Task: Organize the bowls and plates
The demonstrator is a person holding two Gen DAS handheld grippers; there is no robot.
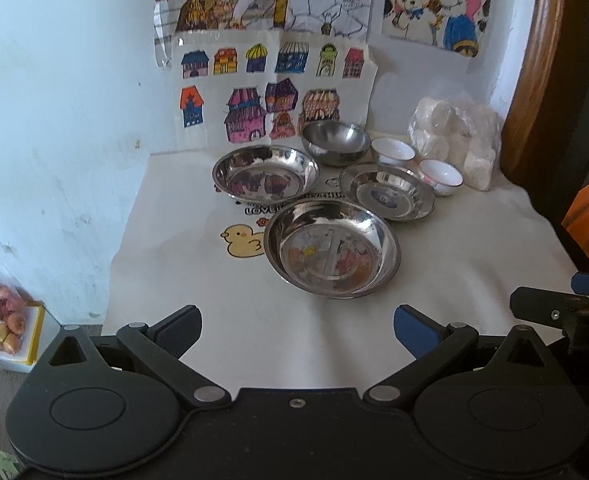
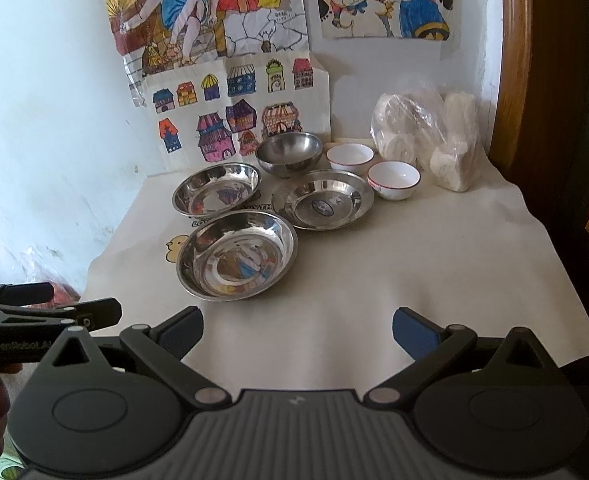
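On the white cloth lie three steel plates: a near one (image 1: 331, 249) (image 2: 237, 255), a far left one (image 1: 265, 174) (image 2: 216, 189) and a right one with a blue sticker (image 1: 387, 191) (image 2: 322, 199). Behind them stands a steel bowl (image 1: 335, 142) (image 2: 289, 153). Two white bowls with red rims, one at the back (image 1: 392, 150) (image 2: 350, 157) and one in front of it (image 1: 440, 176) (image 2: 393, 179), sit to its right. My left gripper (image 1: 297, 330) is open and empty, short of the near plate. My right gripper (image 2: 297, 332) is open and empty, over bare cloth.
A clear bag of white items (image 1: 456, 140) (image 2: 428, 140) stands at the back right by a wooden frame (image 1: 534, 80). Drawings hang on the wall (image 1: 270, 92). A bag of fruit (image 1: 0, 320) sits on a box below the table's left edge.
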